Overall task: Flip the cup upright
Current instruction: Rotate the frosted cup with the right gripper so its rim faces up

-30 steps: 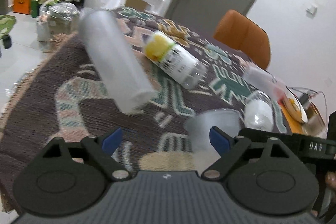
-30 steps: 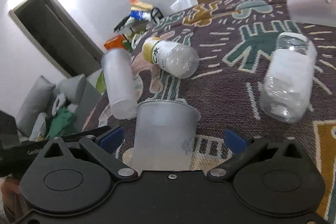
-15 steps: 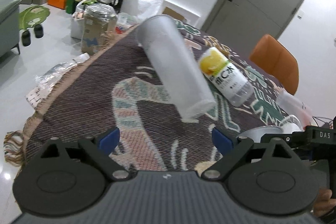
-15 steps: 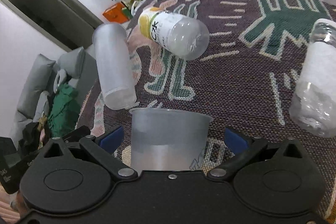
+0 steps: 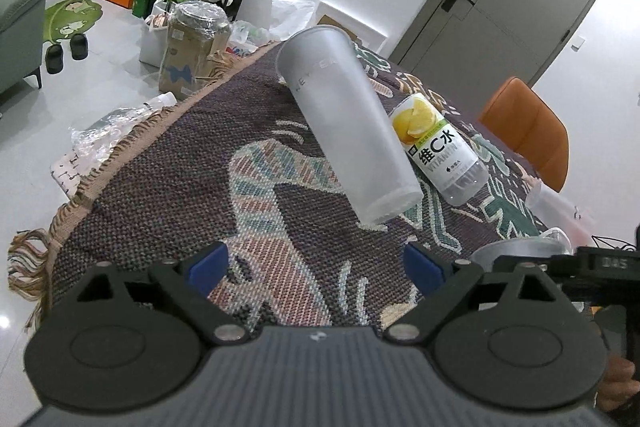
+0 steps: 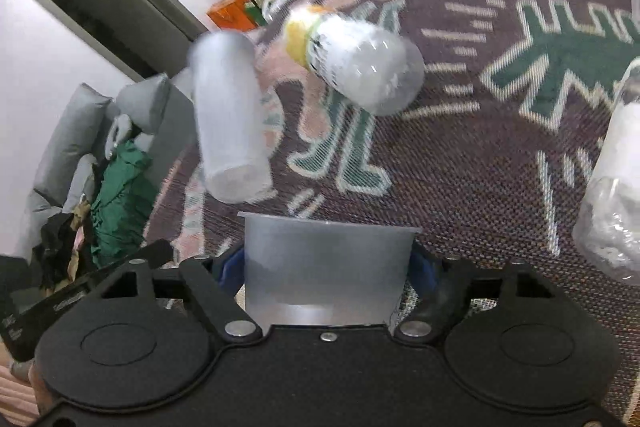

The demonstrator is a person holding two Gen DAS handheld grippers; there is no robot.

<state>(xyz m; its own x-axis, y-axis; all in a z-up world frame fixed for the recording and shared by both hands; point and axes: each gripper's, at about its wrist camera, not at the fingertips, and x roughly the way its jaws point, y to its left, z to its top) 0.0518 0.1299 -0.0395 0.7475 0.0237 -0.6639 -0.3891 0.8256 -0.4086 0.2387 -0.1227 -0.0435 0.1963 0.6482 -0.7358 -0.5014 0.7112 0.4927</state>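
The table [image 5: 168, 163] wears a dark purple-brown woven cloth [image 5: 280, 227] with figures in teal green, pink and cream and a tan fringe. Both cups [image 5: 346, 123] [image 6: 326, 267] are frosted translucent white. The bottle [image 5: 438, 151] has a yellow lemon label. Each black claw [image 5: 316, 269] [image 6: 326, 267] has blue pads [image 5: 206, 265]. The chair [image 5: 528, 135] is orange

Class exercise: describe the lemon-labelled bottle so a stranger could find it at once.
Start at the patterned woven cloth covering the table. Near its middle lies a tall frosted cup on its side; beside it lies the bottle. Only it carries a yellow lemon label.
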